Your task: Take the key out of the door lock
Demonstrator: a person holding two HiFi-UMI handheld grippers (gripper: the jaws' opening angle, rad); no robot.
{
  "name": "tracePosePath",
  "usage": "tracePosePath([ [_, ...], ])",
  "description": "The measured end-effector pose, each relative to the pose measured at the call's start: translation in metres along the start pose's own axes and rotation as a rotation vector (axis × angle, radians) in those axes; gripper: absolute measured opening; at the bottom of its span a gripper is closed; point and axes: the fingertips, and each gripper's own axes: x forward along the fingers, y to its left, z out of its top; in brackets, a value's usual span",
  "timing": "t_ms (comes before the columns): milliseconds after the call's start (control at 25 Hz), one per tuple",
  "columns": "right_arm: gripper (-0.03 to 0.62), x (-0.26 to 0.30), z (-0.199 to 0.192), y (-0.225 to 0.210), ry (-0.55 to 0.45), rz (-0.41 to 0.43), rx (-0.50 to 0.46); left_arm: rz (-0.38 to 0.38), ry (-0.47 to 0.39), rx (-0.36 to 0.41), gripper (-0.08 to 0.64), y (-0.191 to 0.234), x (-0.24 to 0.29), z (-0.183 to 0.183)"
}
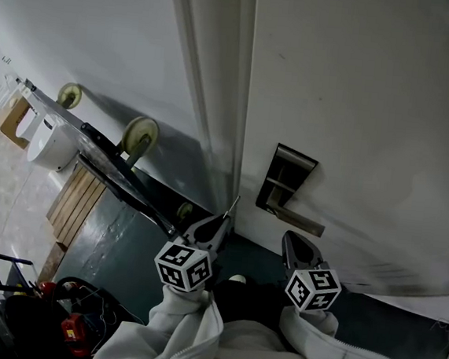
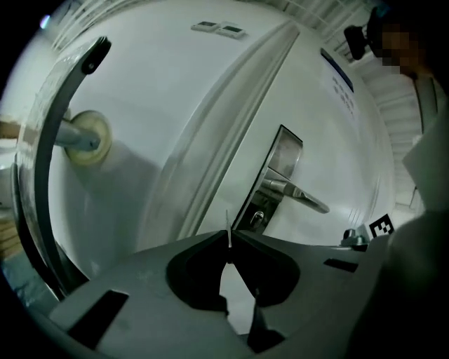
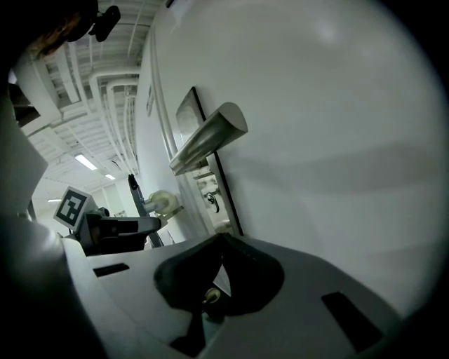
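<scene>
Pinching the key [image 2: 227,224] edge-on, the left gripper [image 2: 229,237] has its jaws pressed onto the thin blade, which sticks out past the tips as a pale sliver. The key is clear of the lock cylinder [image 2: 258,219], near it and slightly to its left in the left gripper view. Right gripper [image 3: 223,240]: jaws pressed together with nothing between them, also near the cylinder, under the lever handle [image 3: 209,140].

The handle [image 1: 299,220] sits on the door [image 1: 358,109], right of the cart [image 1: 105,146].
</scene>
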Motion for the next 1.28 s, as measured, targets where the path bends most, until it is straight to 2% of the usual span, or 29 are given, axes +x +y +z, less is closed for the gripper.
tracePosePath([
  [200,0.052,-0.006,0.002,0.004,-0.006,0.001,-0.050,0.031,0.002,0.088,0.028,-0.003,-0.007,-0.001],
  [360,0.051,-0.013,0.005,0.003,-0.024,-0.026,-0.108,0.021,-0.024,0.175,0.028,-0.015,-0.013,0.001],
  [640,0.051,-0.026,0.007,-0.002,-0.054,-0.038,-0.097,0.024,-0.080,0.276,0.027,-0.030,-0.023,0.004],
  [920,0.052,-0.038,0.022,-0.003,-0.121,-0.044,-0.120,0.028,-0.091,0.304,0.028,-0.037,-0.025,0.006],
  [1280,0.051,-0.038,0.025,-0.006,-0.122,-0.025,-0.131,0.025,-0.082,0.270,0.028,-0.040,-0.020,0.001],
])
